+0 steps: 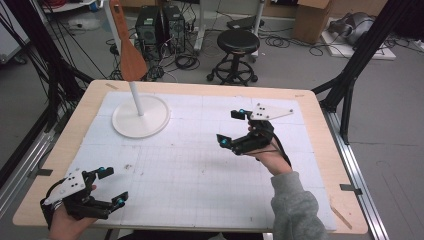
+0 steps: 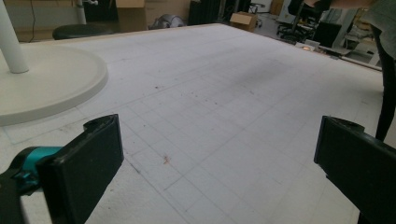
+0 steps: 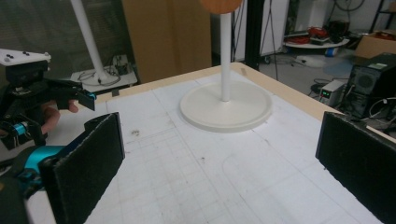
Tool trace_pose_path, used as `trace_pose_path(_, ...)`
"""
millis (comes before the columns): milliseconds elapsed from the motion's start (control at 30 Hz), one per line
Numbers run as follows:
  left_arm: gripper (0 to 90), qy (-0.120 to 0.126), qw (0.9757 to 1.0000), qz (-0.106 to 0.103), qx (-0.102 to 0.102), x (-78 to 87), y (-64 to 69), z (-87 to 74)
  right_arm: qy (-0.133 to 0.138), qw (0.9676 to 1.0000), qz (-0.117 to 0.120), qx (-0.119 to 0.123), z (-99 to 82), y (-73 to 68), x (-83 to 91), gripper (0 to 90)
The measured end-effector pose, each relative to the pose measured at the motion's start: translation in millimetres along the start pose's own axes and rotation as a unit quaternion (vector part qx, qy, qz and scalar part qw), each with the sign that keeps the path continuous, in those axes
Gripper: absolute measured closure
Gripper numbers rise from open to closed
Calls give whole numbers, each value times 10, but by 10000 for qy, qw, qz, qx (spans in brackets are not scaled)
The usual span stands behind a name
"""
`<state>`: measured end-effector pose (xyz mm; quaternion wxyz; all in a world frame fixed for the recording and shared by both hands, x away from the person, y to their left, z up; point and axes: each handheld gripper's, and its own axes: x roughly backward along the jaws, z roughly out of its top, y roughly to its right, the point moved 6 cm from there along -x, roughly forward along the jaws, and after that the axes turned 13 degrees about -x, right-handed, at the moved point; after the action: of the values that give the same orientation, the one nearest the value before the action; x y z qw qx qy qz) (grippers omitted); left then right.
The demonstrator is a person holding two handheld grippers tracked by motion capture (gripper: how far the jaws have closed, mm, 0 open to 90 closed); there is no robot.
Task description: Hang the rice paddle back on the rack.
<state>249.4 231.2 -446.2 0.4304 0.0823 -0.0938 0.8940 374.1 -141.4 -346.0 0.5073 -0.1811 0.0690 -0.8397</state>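
Both grippers gape empty; stand pole top cut off, right gripper view.

Black grippers; grey sleeve

Your left gripper holds its jaws wide apart over the bare gridded table; the white round stand base lies beyond the left-hand jaw.
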Motion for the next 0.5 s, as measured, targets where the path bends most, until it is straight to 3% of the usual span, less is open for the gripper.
trace_pose_path(233,18,5,10000,-41,-26,-39,-3,9,7,9997,-169,-171,-168,115,205,0)
trace_pose_path(367,18,2,10000,-51,-16,-52,-8,10,41,9996,-157,-251,-243,127,249,0)
trace_pose_path(500,17,-14,10000,-73,-35,-69,-13,11,-103,9994,-199,-266,-334,152,265,0)
